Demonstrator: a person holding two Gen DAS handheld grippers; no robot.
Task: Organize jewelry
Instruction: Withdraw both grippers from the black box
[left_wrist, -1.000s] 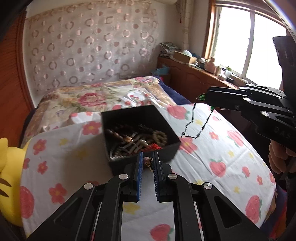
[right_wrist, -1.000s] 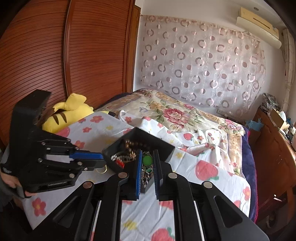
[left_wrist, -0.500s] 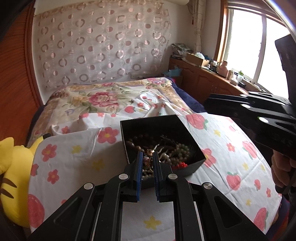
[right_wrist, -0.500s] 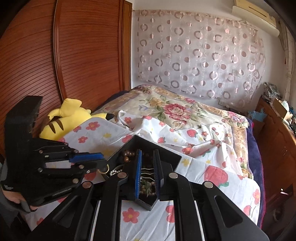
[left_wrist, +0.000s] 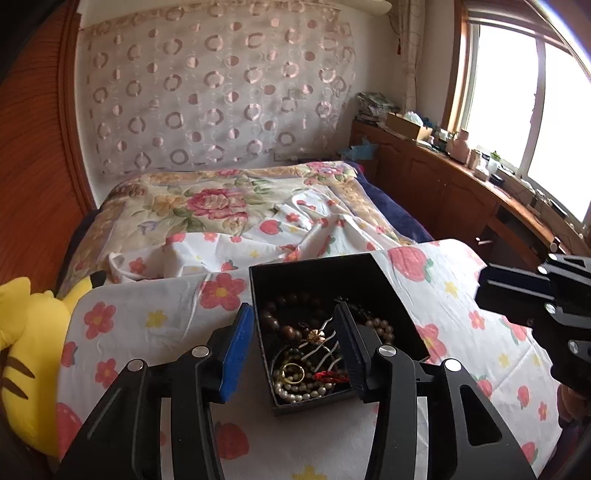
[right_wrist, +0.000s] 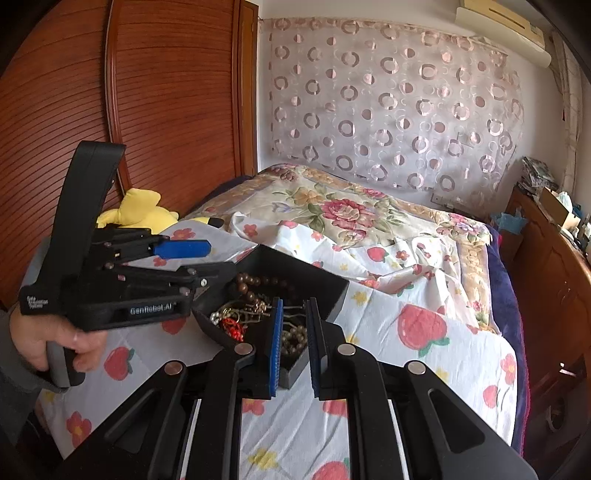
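Observation:
A black open box (left_wrist: 317, 271) sits on the flowered cloth and holds a heap of jewelry (left_wrist: 314, 354): brown beads, pearls, a gold ring, a red cord. My left gripper (left_wrist: 293, 317) is open and empty, its fingers straddling the box's near left wall. The box also shows in the right wrist view (right_wrist: 295, 264). My right gripper (right_wrist: 295, 306) is slightly open and empty over the box's near corner. The left gripper appears there (right_wrist: 207, 258) at the box's left side.
The cloth (left_wrist: 461, 306) covers a raised surface at the foot of a bed (left_wrist: 221, 199). A yellow plush toy (left_wrist: 26, 332) lies at the left. A wooden cabinet (left_wrist: 443, 184) with clutter runs under the window at right. A wooden wardrobe (right_wrist: 147, 92) stands left.
Both grippers were shut on jewelry, the right one on a green-stone necklace. Both moved over the box and opened; the pieces now lie in the box.

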